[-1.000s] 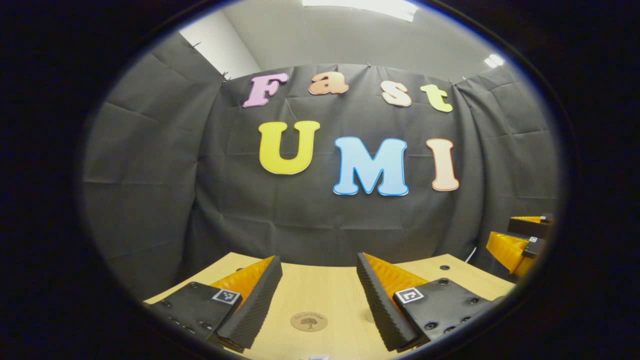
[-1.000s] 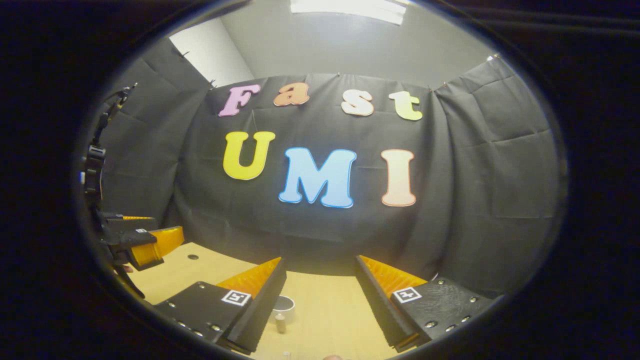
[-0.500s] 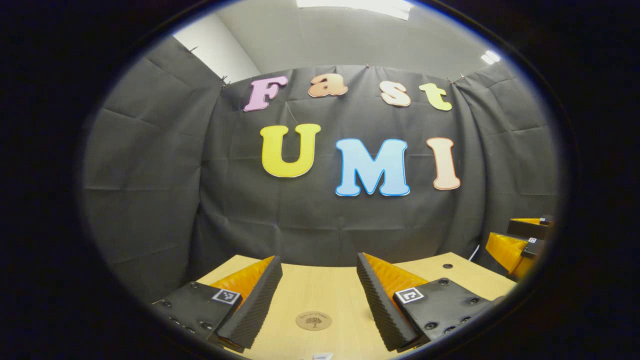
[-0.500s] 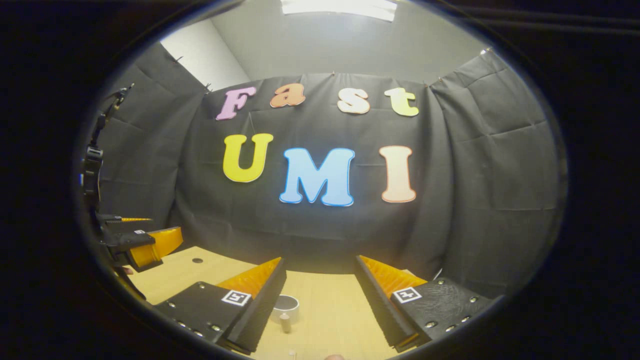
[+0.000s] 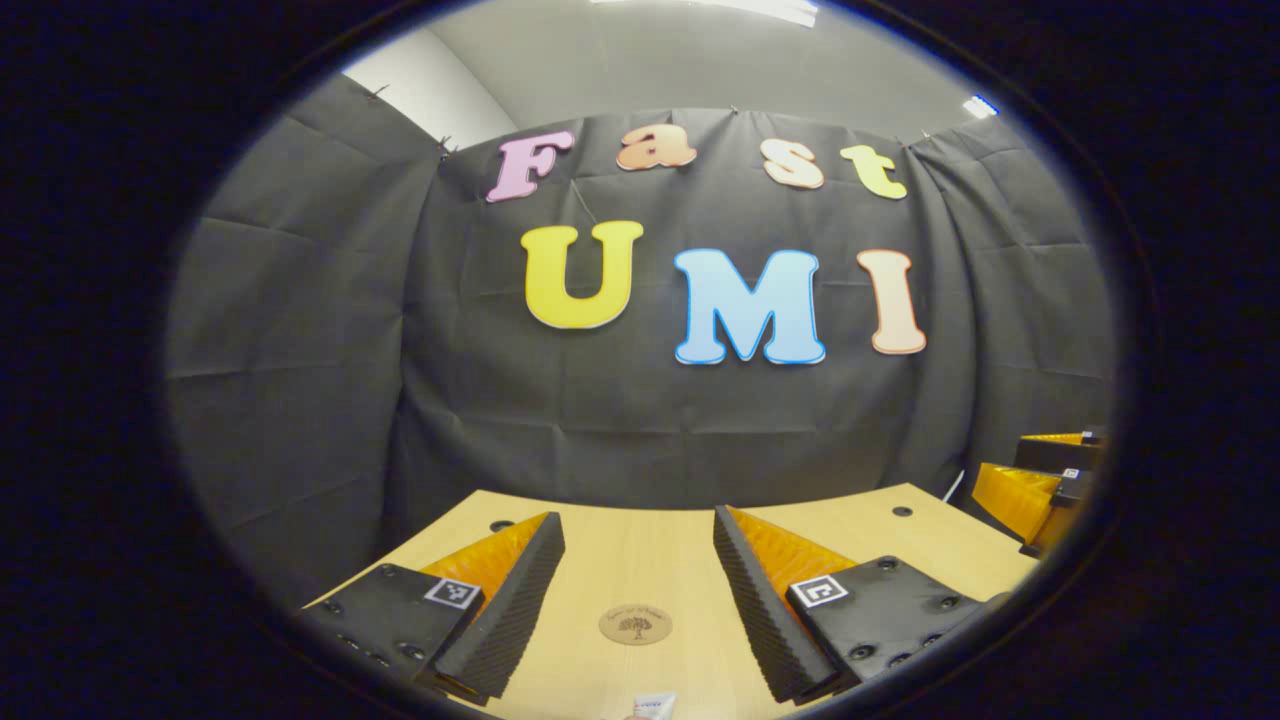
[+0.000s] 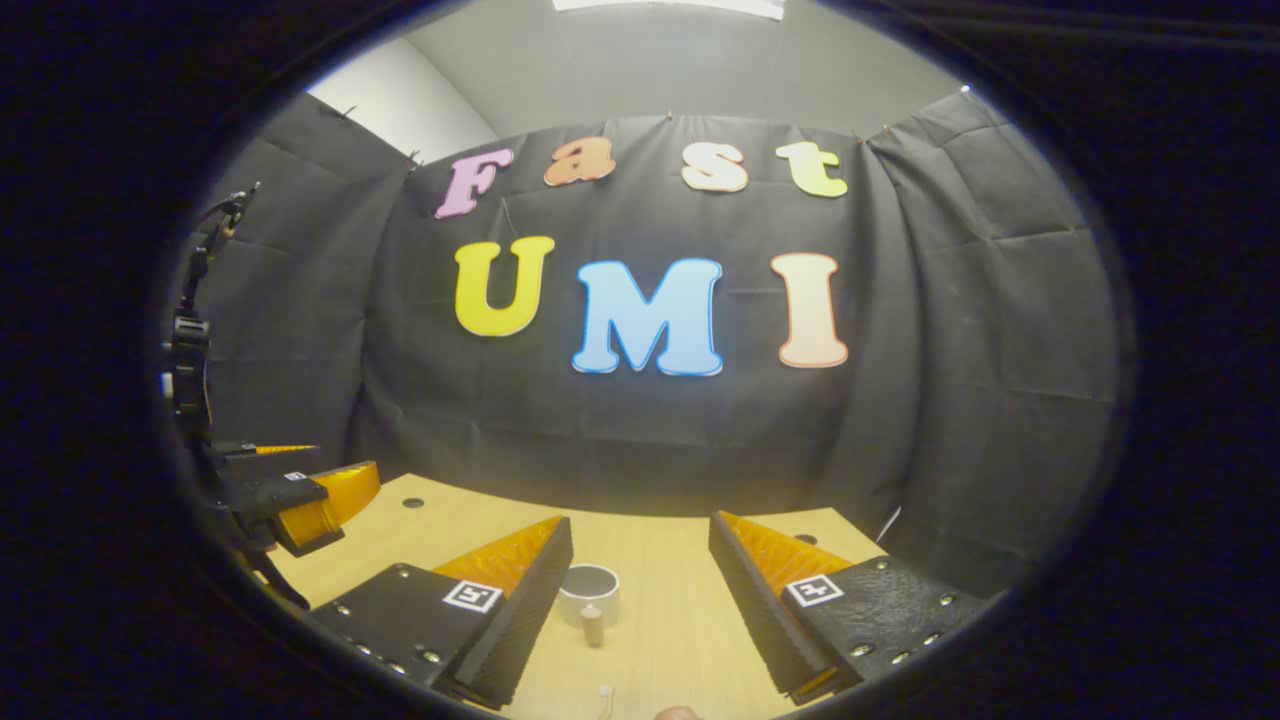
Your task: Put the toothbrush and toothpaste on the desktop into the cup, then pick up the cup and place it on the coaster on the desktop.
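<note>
Left claw (image 5: 638,545) agape | right claw (image 6: 640,545) agape | one cup (image 6: 589,592) | one coaster (image 5: 635,624)

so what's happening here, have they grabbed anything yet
Nothing is grabbed yet. Both the left gripper and the right gripper hang over the wooden desktop with jaws open and empty. The coaster lies ahead of the left one; the cup stands empty ahead of the right one, a small upright item just before it.
</note>
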Motion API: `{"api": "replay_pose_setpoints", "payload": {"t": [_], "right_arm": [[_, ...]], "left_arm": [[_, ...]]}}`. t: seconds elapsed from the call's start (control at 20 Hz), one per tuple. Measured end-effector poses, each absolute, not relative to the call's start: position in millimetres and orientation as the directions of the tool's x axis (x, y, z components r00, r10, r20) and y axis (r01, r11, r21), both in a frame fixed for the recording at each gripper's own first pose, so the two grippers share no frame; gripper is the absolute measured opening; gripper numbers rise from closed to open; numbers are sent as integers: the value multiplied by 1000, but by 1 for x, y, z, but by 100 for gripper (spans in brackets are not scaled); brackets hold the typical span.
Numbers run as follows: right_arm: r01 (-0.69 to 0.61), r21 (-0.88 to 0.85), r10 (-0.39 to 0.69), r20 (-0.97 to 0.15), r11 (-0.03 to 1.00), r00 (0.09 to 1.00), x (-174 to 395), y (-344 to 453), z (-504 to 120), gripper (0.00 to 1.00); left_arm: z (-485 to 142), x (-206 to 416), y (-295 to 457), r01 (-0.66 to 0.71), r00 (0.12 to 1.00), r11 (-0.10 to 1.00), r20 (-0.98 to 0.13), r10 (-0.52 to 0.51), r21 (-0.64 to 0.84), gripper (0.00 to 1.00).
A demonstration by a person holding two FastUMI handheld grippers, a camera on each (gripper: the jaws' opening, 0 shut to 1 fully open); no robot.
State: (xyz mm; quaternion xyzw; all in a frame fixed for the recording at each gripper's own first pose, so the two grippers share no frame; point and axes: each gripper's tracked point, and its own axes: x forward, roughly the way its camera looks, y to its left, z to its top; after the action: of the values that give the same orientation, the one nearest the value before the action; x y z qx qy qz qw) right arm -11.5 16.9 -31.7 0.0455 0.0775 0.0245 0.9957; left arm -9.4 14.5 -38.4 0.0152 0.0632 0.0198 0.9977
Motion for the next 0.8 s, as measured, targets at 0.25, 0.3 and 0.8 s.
{"api": "replay_pose_setpoints", "payload": {"t": [0.25,0.3,0.8], "right_arm": [[-40,132,78,-296,990,952,-16,26,-68,88],[-37,139,81,-327,990,941,-18,28,-77,88],[-17,169,121,-626,986,771,-36,51,-163,88]], "left_arm": [[-89,-9,23,-26,952,1000,-305,26,4,96],[-97,-10,24,-28,943,1000,-332,26,0,96],[-200,-22,27,-3,767,1000,-642,12,14,100]]}}
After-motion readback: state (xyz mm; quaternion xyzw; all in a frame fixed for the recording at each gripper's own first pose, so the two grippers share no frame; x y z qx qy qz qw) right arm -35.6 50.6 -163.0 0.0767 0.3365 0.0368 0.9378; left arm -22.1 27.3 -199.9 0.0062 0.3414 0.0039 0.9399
